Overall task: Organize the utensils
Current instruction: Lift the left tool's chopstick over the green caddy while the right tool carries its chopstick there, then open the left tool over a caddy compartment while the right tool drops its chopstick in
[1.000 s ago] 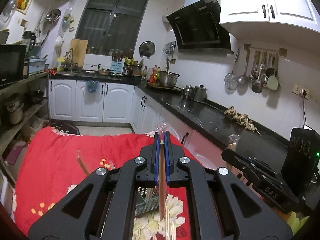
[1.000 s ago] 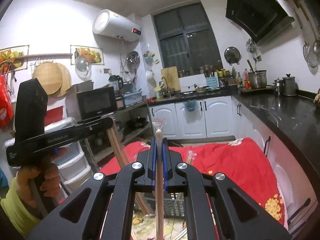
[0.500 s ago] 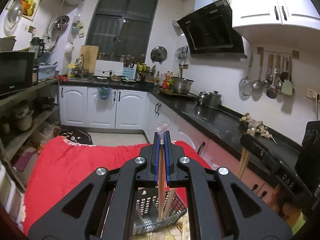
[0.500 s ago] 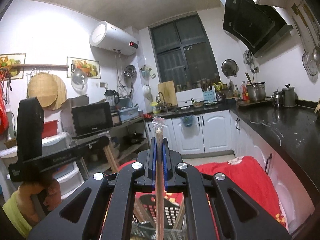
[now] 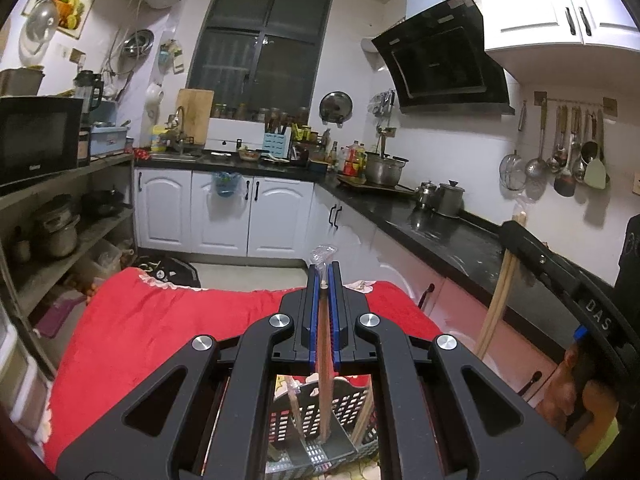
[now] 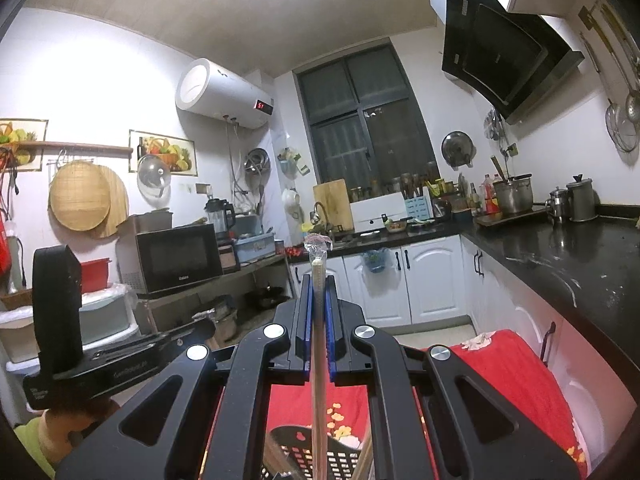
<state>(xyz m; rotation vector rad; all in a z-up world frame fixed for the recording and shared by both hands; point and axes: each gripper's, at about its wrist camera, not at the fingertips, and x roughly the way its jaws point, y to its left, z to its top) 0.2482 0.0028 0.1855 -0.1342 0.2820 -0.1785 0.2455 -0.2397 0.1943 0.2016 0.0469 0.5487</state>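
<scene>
My left gripper (image 5: 323, 270) is shut on a pair of brown chopsticks (image 5: 323, 360) in a clear wrapper, held upright. Their lower ends reach into a black perforated utensil basket (image 5: 352, 404) standing on the red cloth (image 5: 160, 320). Another wrapped pair (image 5: 296, 408) leans in the basket. My right gripper (image 6: 318, 280) is shut on pale wrapped chopsticks (image 6: 318, 380), also upright, over the same basket (image 6: 340, 460). In the left wrist view the right gripper (image 5: 516, 236) shows at the right with its pale chopsticks (image 5: 496, 304) hanging down.
A black counter (image 5: 440, 232) with pots runs along the right; ladles hang on the wall (image 5: 568, 148). A shelf unit with a microwave (image 6: 176, 256) stands on the left. White cabinets (image 5: 224, 216) and a window lie ahead. A person's hand (image 6: 64, 428) holds the left gripper.
Both grippers have moved over the basket, which now sits under each pair of chopsticks. In the left wrist view the right gripper has risen; in the right wrist view the left gripper sits lower.
</scene>
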